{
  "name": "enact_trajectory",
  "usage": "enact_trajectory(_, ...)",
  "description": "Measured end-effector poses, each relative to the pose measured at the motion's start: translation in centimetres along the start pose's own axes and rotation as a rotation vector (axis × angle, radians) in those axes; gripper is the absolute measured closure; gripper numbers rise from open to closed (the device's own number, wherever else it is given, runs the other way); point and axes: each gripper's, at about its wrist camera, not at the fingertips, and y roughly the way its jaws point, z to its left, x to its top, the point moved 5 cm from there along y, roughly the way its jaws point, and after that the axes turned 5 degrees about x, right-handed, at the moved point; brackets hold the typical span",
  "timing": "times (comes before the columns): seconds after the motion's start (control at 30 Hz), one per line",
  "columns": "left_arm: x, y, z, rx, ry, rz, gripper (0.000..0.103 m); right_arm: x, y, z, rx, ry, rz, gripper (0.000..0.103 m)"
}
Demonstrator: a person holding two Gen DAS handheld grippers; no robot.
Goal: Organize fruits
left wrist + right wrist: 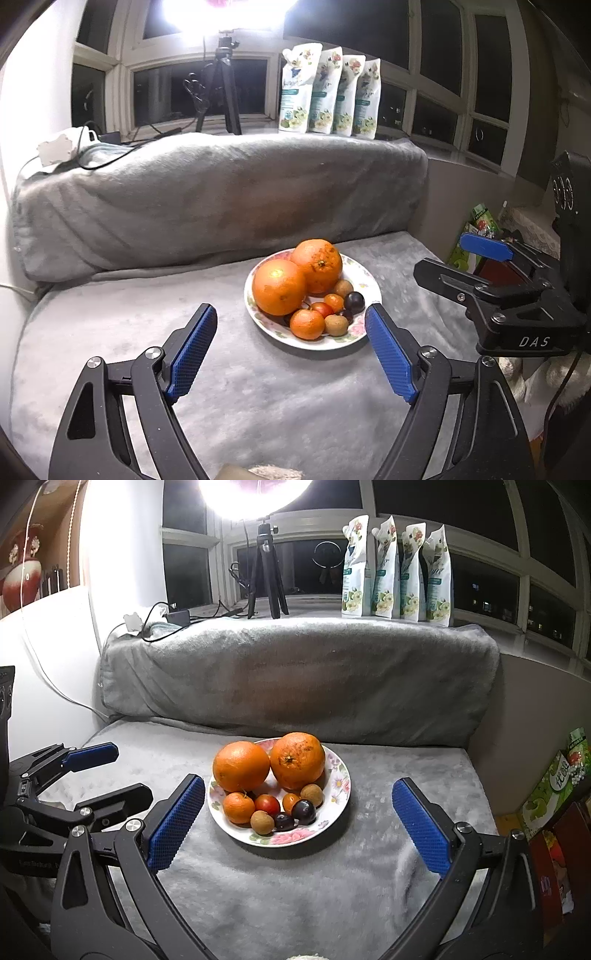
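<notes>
Floral plate [364,275] on grey blanket [221,369], holding all the fruit. At the plate's far side, two big oranges [279,287], touching. Toward its near rim, a small mandarin [307,324], a red tomato [322,308], brown longans [336,325] and a dark plum [354,302], clustered together. Left gripper [291,356] just short of the plate's near edge, blue pads [192,354] spread wide, empty. Right gripper [480,266] to the plate's right, apart from it, also agape.

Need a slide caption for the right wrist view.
Right gripper open before a floral plate of oranges and small fruits on a grey blanket.
</notes>
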Motion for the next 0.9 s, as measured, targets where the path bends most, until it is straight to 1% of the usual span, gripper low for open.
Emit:
enact_trajectory(0.37, -0.2, -1.7, 0.4, 0.023, -0.016, -0.016, 0.02, -0.2, -0.9, 0.2, -0.015, 0.001, -0.013, 0.0)
enact_trajectory(0.9, -0.2, -2.7, 0.8, 0.034, -0.019, -0.028, 0.019, -0.3, -1.2, 0.3, -0.015, -0.011, -0.009, 0.0)
